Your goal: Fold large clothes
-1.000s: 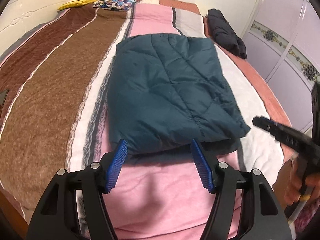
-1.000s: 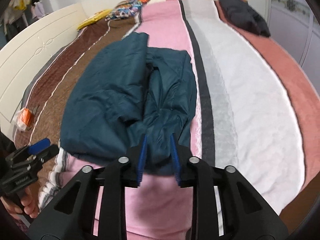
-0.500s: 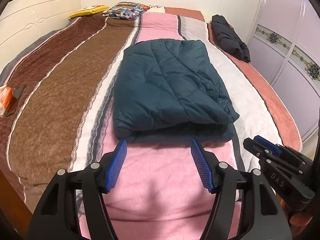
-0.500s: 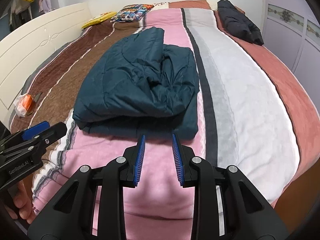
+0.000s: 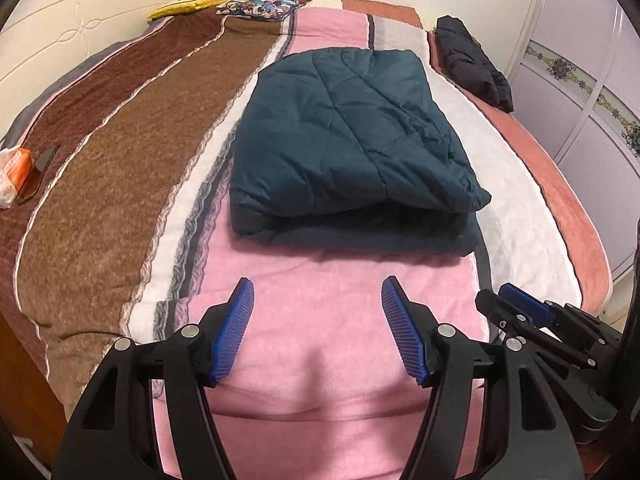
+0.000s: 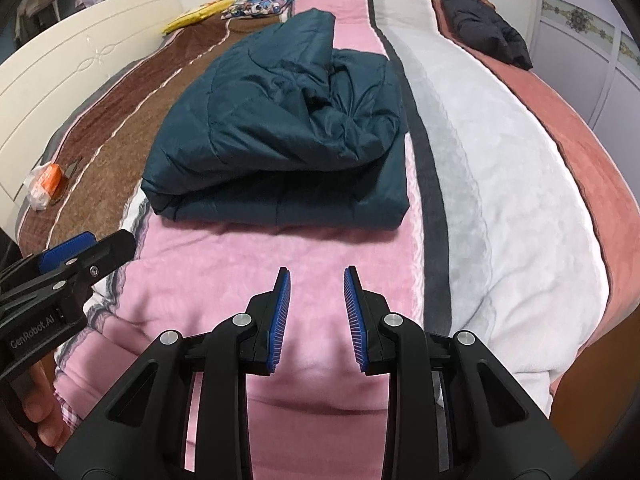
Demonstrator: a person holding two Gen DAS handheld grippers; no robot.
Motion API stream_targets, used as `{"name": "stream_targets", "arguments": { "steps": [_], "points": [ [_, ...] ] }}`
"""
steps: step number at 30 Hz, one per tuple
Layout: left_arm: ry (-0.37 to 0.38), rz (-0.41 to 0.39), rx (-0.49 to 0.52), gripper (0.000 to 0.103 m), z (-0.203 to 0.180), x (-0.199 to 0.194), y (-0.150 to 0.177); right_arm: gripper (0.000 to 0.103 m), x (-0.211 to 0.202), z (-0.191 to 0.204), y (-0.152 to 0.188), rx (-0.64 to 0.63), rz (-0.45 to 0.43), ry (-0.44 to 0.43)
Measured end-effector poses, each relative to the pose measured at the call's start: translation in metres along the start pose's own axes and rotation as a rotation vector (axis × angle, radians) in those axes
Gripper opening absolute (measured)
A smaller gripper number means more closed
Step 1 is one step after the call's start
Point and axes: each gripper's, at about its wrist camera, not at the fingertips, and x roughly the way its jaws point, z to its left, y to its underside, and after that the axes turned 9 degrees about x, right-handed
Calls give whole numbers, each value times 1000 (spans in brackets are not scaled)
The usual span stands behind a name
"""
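Observation:
A dark teal quilted jacket lies folded in a thick bundle on the striped bed cover, also in the right wrist view. My left gripper is open and empty, held above the pink stripe, short of the jacket's near edge. My right gripper is open with a narrower gap, empty, also short of the jacket. Each gripper shows in the other's view: the right one at lower right, the left one at lower left.
The bed cover has brown, white, pink and grey stripes. A black garment lies at the far right. Pillows lie at the head. An orange packet lies at the left. A wardrobe stands at the right.
Both grippers have drawn back from the jacket toward the foot of the bed. The right gripper, earlier closed on the jacket's near edge, has let go and opened a little.

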Motion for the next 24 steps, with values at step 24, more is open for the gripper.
{"name": "stream_targets", "arguments": {
  "steps": [24],
  "points": [
    [-44, 39, -15, 64, 0, 7, 7, 28, 12, -3, 5, 5, 54, -11]
  ]
}}
